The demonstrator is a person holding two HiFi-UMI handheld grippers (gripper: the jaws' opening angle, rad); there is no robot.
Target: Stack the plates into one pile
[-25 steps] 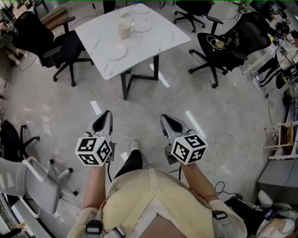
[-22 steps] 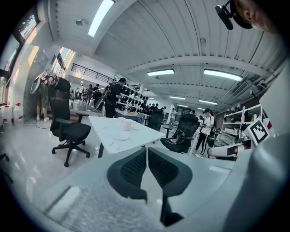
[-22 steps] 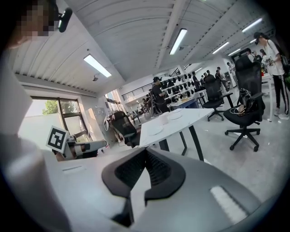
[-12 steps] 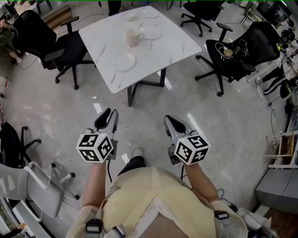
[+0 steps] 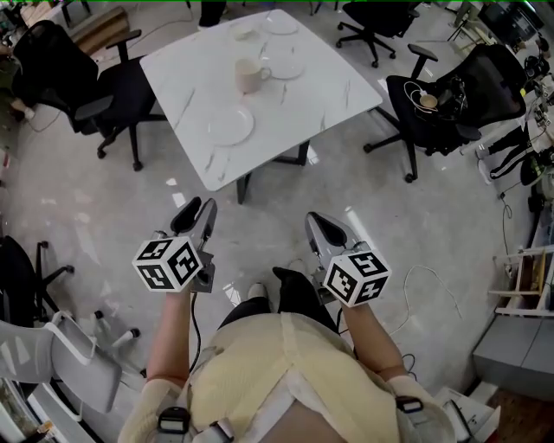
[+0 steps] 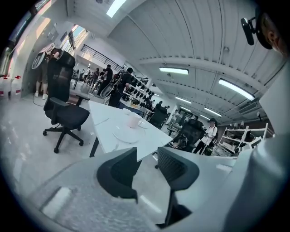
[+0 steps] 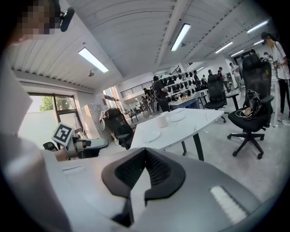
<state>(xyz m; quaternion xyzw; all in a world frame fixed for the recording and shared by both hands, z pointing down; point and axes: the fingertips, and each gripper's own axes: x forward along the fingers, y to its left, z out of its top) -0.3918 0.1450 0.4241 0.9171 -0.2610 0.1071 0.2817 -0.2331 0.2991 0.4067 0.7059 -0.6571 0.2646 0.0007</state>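
A white marble table (image 5: 199,86) stands ahead of me in the head view. On it lie a near plate (image 5: 230,126), a second plate (image 5: 283,63) past a white mug (image 5: 250,75), and a third plate (image 5: 281,23) at the far edge. My left gripper (image 5: 201,208) hangs over the floor short of the table. Its jaws have just been opening and nothing is between them (image 6: 147,156). My right gripper (image 5: 313,221) is shut and empty (image 7: 145,152), also short of the table. Both gripper views face the near plate (image 6: 126,134) (image 7: 151,136).
Black office chairs stand left (image 5: 78,78) and right (image 5: 441,95) of the table. A grey-white chair (image 5: 52,363) sits at my lower left. A white cable (image 5: 424,277) loops on the floor at right. People stand far behind the table (image 6: 127,79).
The table has come nearer in the head view as I walk toward it. The left gripper's jaws have parted; the right gripper's jaws stay together.
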